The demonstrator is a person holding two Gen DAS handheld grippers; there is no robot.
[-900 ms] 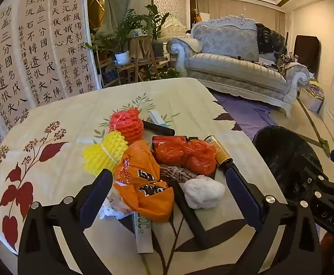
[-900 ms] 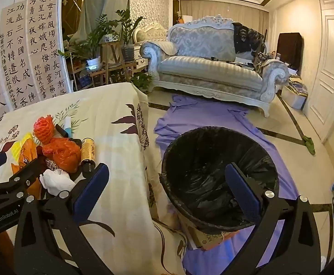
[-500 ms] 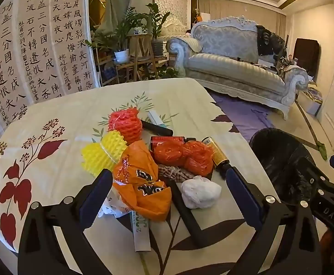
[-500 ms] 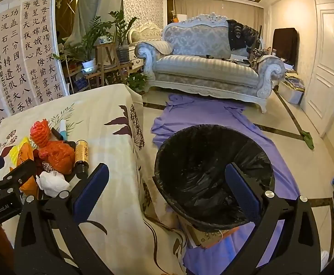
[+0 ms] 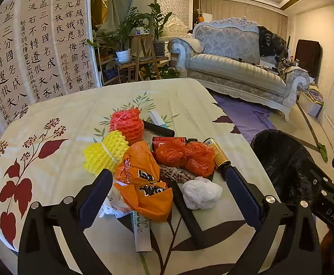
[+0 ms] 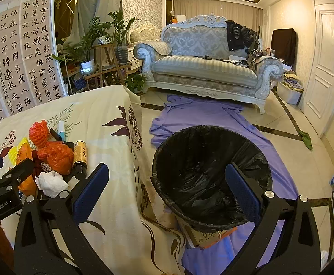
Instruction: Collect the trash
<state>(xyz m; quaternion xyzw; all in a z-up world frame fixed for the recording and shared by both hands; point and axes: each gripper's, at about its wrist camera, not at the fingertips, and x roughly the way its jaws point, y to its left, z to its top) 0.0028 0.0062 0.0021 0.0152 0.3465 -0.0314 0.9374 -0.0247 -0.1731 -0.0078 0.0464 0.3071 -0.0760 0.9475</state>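
Observation:
A heap of trash lies on the cloth-covered table (image 5: 52, 119): an orange snack bag (image 5: 144, 183), a white crumpled tissue (image 5: 201, 192), a crumpled red plastic bag (image 5: 185, 155), yellow foam netting (image 5: 105, 153), red foam netting (image 5: 127, 123), a small gold-labelled bottle (image 5: 217, 154) and black sticks. My left gripper (image 5: 167, 197) hovers open just before the heap, nothing between its fingers. My right gripper (image 6: 167, 190) stands open over the near rim of the black-lined bin (image 6: 210, 174), beside the table's right edge. The heap (image 6: 52, 155) shows at left in the right wrist view.
A purple cloth (image 6: 201, 114) is spread on the floor under the bin. A pale sofa (image 6: 208, 68) stands at the back, potted plants (image 6: 91, 45) on wooden stands to its left, calligraphy sheets (image 5: 29, 57) on the left wall. A white door (image 6: 327, 57) is at right.
Both views have shifted only slightly; the heap and bin sit a little lower and nearer. Both grippers stay open and hold nothing.

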